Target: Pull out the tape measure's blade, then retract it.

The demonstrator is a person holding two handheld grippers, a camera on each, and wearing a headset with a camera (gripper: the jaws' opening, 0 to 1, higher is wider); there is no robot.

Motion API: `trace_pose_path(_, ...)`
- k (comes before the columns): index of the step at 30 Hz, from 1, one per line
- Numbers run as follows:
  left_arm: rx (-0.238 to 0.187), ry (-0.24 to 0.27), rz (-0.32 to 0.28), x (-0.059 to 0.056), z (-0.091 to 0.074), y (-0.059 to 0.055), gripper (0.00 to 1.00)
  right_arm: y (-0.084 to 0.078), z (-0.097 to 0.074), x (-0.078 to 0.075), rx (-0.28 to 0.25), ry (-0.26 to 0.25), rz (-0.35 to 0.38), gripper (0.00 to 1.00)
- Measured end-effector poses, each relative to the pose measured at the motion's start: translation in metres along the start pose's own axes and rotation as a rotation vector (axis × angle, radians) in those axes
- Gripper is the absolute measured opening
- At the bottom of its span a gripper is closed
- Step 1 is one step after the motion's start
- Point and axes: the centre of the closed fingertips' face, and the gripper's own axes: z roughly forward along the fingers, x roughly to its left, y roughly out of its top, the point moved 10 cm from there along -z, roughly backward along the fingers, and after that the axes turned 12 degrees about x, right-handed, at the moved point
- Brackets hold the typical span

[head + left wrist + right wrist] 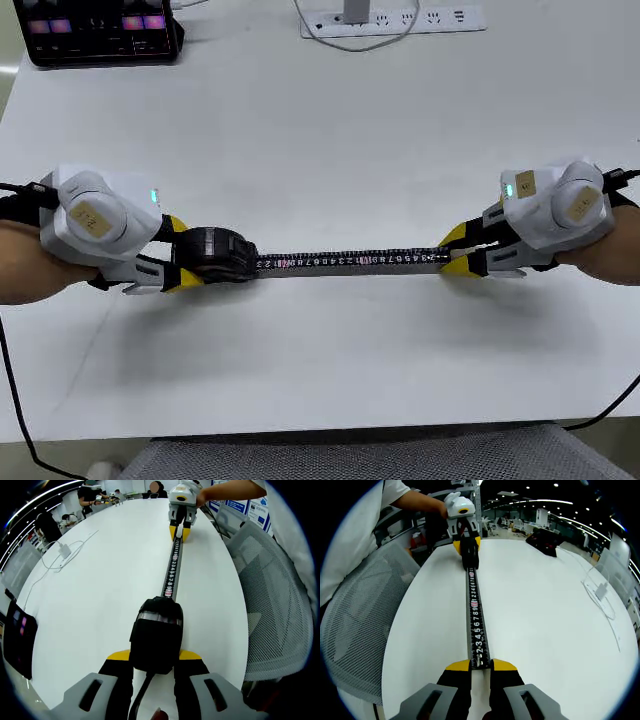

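Left tongs [182, 255] closed on your tape measure case [215, 255], right tongs [457, 250] pinching the blade [350, 260] tip (blade lies straight between them, case leftward).

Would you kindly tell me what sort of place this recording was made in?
Most likely an open-plan office or lab workspace: a large white table with a grey mesh office chair beside it, a white power strip at its far edge, and long ceiling strip lights over a wide room.

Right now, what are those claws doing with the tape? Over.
Left gripper shut on tape measure case. Right gripper shut on blade tip. Blade drawn out between them. Power strip far back, not blocking.
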Motion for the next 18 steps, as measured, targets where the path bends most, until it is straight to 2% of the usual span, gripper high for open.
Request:
trace_pose_path(7,0.0,0.0,0.002,0.0,0.0001,-0.0001,0.25,-0.0045,-0.0017,-0.0004,0.023,-0.002,0.002,0.09)
trace_pose_path(18,0.002,0.006,0.006,-0.001,0.0001,0.0005,0.26,-0.0042,-0.0015,-0.0002,0.019,-0.004,0.012,0.1)
